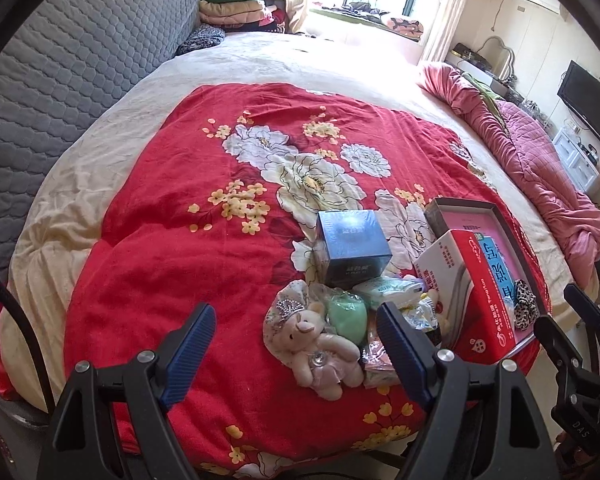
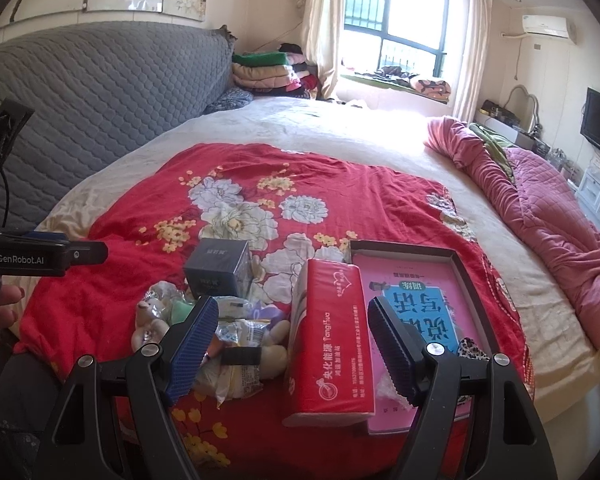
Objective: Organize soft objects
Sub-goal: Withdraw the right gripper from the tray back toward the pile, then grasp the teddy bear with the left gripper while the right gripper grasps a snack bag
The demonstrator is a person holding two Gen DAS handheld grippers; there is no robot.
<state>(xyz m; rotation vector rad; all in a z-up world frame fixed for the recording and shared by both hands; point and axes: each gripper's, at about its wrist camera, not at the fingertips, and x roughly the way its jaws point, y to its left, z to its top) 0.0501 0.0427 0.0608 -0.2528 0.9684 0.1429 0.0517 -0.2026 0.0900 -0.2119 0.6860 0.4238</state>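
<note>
Hovering over the red quilt (image 1: 180, 240), both grippers stand wide open and hold nothing. Just ahead of the left gripper (image 1: 296, 344), slightly toward its right finger, lies the plush bear (image 1: 320, 344), with a green pouch (image 1: 346, 314) touching it on the far side and crinkly wrapped packets (image 1: 388, 290) beyond that; a dark box (image 1: 354, 246) stands farther ahead. Between the fingers of the right gripper (image 2: 292, 344), and a little below them, stands the red tissue pack (image 2: 328, 336), leaning on the rim of the tray (image 2: 466, 264) off to the right, where a leopard scrunchie (image 2: 474, 348) lies in the near corner. The bear looks light and squashy: it should give under the pads, so the plump body seems the best place to take it, not a thin limb that could slip out. The pouch and packets are probably light too, but their film looks slick and may crackle or slide; pinch them across the middle. The tissue pack should be soft yet bulky, its wrap smooth, so gripping across the narrow width near mid-length seems safest. The scrunchie is limp; any fold will do.
</note>
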